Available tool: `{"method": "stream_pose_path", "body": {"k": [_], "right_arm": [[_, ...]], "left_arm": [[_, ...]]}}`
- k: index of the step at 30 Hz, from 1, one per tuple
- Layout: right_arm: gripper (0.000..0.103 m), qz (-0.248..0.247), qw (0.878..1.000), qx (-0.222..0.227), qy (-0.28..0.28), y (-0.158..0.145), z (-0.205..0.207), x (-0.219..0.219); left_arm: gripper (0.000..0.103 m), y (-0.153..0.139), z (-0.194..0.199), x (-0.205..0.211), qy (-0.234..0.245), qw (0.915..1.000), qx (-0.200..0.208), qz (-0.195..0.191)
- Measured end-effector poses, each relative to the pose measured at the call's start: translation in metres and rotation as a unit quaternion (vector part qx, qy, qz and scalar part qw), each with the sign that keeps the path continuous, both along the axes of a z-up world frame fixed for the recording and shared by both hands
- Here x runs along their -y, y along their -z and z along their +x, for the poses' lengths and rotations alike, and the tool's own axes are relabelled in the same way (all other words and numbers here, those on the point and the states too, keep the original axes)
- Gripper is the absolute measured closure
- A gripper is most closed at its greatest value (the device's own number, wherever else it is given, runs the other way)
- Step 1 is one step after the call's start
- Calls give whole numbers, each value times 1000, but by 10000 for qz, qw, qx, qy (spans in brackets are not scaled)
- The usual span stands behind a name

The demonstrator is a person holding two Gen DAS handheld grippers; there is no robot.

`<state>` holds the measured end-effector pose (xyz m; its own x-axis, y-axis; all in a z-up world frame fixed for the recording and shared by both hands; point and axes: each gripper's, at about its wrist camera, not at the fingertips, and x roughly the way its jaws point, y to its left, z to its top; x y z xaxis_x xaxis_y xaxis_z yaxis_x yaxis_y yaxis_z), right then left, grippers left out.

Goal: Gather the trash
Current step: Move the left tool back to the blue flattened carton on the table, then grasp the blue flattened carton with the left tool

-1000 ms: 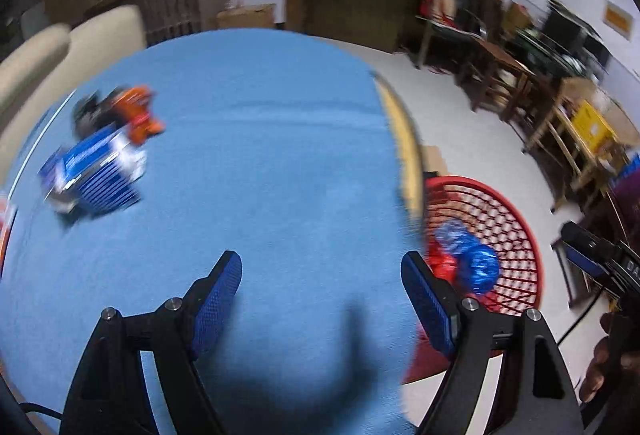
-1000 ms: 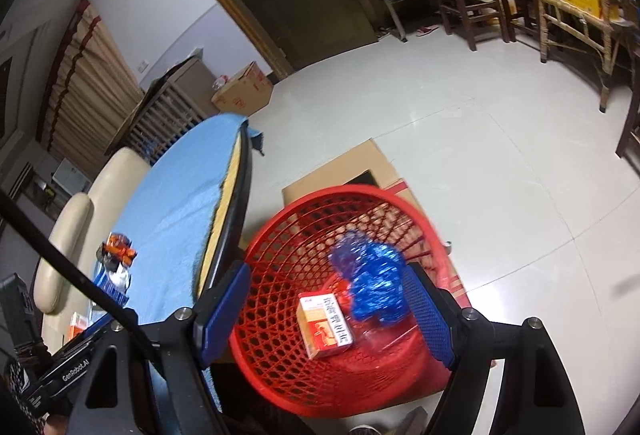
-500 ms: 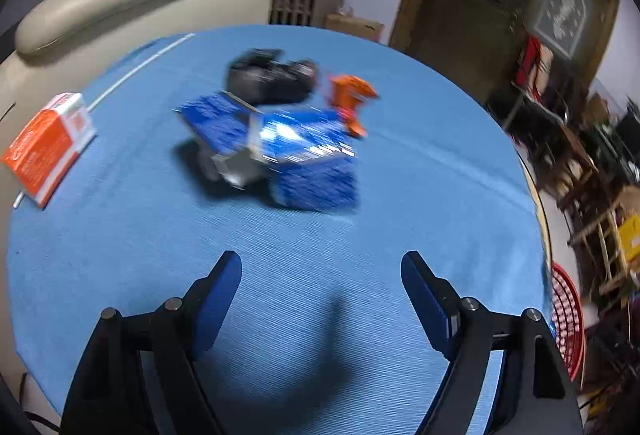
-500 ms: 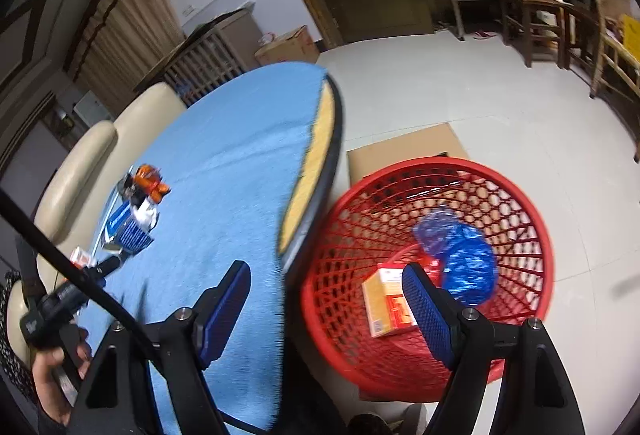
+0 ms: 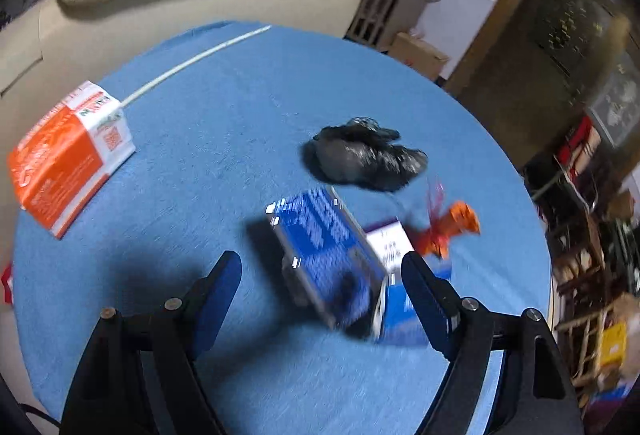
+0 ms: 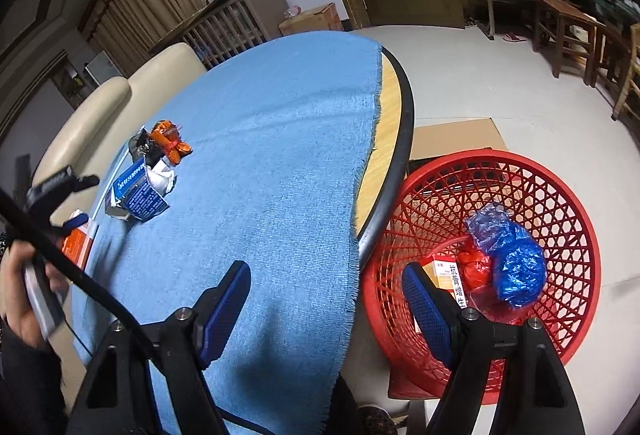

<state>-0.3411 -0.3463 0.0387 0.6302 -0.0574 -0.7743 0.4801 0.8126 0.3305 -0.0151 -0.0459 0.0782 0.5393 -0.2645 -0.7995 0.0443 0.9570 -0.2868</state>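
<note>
The left tongs (image 5: 322,289) are wide open and hold nothing. Their 2 blue pads stand on either side of the blue box (image 5: 324,251), which lies torn open on the blue cloth (image 5: 224,139) of the tabletop. The picture is blurry here, so I cannot tell if a pad touches the box. Just past the box sits a crumpled black bag (image 5: 366,159). An orange wrapper (image 5: 450,229) lies beside them, closer to the right edge of the tabletop. An orange and white box (image 5: 70,155) lies well apart, close to the left edge.

The right tongs (image 6: 326,301) are wide open too and hold nothing. They hang over the near edge of the tabletop, where the cloth ends and the wood rim (image 6: 390,139) shows. One pad is over the cloth and the other is over the red basket (image 6: 560,203). The basket stands on the floor just beside the tabletop. Inside it lie a blue bag (image 6: 516,263), a red bag (image 6: 476,269) and a small box (image 6: 444,271).
</note>
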Motion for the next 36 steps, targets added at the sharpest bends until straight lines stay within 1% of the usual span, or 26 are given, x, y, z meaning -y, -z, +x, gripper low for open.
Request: {"method": "stream_pose_path", "body": {"k": [2, 4, 6, 7, 8, 10, 11, 15, 17, 19, 21, 22, 23, 25, 26, 27, 28, 29, 30, 31, 32, 33, 36], "right_arm": [[22, 10, 10000, -31, 23, 1, 1, 1], [22, 38, 10000, -66, 60, 3, 1, 4], [22, 44, 9999, -76, 89, 4, 1, 5], [22, 52, 9999, -76, 97, 4, 0, 7], [22, 55, 9999, -75, 102, 4, 0, 6], [22, 54, 9999, -40, 114, 3, -1, 7], [22, 52, 9999, -14, 119, 2, -2, 7], [22, 54, 10000, 51, 58, -1, -3, 3], [22, 45, 10000, 74, -5, -2, -3, -1], [22, 34, 9999, 89, -71, -4, -2, -6], [22, 27, 9998, 104, -152, -5, 0, -12], [22, 20, 9998, 111, -185, -5, 1, -15], [22, 18, 9997, 112, -212, -5, 2, -17], [22, 13, 9995, 99, -289, -5, 6, -23], [22, 6, 9994, 94, -325, -5, 8, -26], [22, -2, 9993, 83, -367, -5, 10, -31], [22, -9, 9992, 78, -404, -5, 13, -33], [22, -45, 9988, 73, -474, -6, 16, -38], [22, -95, 9985, 69, -534, -8, 20, -43], [22, -135, 9982, 67, -579, -9, 22, -47], [22, -188, 9978, 63, -640, -11, 25, -51], [22, -258, 9971, 51, -713, -13, 31, -56], [22, -345, 9952, 66, -914, -19, 49, -67]], "left_arm": [[21, 9, 15, 4, -104, 9995, -261, 110], [21, 17, 27, 5, -206, 9990, -395, 106], [21, 28, 35, 10, -129, 9979, -573, 285], [23, 31, 36, 11, -38, 9978, -571, 332], [38, 33, 34, 12, 66, 9979, -536, 350], [42, 34, 28, 9, 234, 9977, -529, 347], [42, 32, 24, 4, 264, 9979, -502, 311], [43, 22, 6, -17, 340, 9982, -349, 363], [43, 16, -4, -26, 459, 9973, -349, 445], [42, 13, -15, -32, 818, 9934, -441, 667], [42, 12, -26, -33, 1058, 9880, -439, 1035], [42, 13, -32, -35, 1199, 9834, -497, 1269], [41, 16, -35, -36, 1272, 9809, -524, 1378], [39, 19, -41, -40, 1283, 9762, -578, 1648], [32, 24, -42, -40, 1242, 9739, -629, 1792], [29, 29, -42, -40, 1172, 9726, -657, 1898], [25, 33, -43, -39, 1141, 9726, -649, 1919], [25, 37, -45, -38, 1129, 9731, -638, 1905], [25, 40, -46, -38, 1133, 9743, -641, 1840], [25, 42, -49, -38, 1130, 9773, -614, 1686], [28, 44, -52, -39, 1125, 9798, -557, 1557], [37, 45, -56, -39, 1170, 9808, -499, 1477], [38, 46, -65, -39, 1241, 9813, -300, 1441]]}}
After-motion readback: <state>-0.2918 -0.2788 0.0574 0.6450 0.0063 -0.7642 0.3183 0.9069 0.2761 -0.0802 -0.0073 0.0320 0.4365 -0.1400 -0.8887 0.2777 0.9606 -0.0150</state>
